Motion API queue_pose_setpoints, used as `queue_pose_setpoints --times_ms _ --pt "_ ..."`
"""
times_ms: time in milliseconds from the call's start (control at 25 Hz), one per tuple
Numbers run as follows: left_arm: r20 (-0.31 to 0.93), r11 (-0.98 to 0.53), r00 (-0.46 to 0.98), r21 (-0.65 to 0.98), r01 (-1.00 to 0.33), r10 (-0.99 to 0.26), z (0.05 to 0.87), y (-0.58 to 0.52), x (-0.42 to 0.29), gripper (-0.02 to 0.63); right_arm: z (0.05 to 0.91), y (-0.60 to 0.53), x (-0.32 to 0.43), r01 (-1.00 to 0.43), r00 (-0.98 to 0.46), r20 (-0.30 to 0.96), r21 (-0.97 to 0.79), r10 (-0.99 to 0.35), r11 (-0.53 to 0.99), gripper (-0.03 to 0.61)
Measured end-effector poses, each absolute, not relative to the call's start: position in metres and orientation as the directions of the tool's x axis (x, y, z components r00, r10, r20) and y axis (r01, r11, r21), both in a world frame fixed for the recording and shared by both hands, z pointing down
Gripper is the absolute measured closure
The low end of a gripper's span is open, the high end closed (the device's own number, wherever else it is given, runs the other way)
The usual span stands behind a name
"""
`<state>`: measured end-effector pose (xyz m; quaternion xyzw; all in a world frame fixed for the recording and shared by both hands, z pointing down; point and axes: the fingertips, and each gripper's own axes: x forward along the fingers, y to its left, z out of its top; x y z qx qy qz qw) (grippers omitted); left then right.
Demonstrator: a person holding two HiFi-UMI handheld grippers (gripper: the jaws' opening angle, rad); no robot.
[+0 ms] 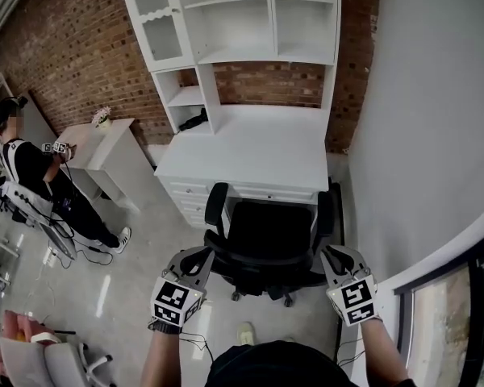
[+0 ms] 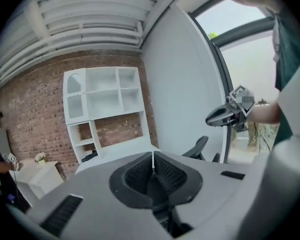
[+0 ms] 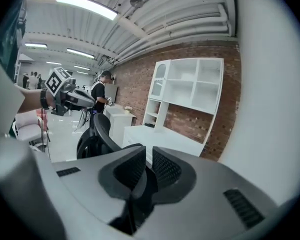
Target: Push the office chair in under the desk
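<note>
The black office chair stands pulled out in front of the white desk, its back toward me. My left gripper is at the left edge of the chair back and my right gripper at the right edge. In the left gripper view the left gripper has its pads together with nothing between them; a chair armrest shows beyond. In the right gripper view the right gripper shows only a thin slit between its pads and nothing in it; the chair lies just to its left.
A white shelf hutch tops the desk against a brick wall. A white wall runs close along the right. A person stands at the far left by a small white table. Another chair is at the bottom left.
</note>
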<state>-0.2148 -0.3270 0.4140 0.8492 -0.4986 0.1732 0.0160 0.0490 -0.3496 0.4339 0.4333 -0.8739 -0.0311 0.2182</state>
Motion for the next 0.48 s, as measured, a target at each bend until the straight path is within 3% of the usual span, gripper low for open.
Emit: queue_pose_setpoints --times_ms 200,480 --pt "0.182 -0.425 0.426 0.044 -0.904 -0.886 0.378 -0.337 -0.218 0.601 0.406 -0.361 0.042 -0.768 -0.56 0.28 0.175 -0.779 0.615 0.551" --pt "0.123 -0.363 0.374 0.101 -0.926 -0.919 0.349 -0.347 -0.215 0.606 0.374 -0.381 0.041 -0.796 -0.58 0.202 0.067 -0.789 0.602 0.566"
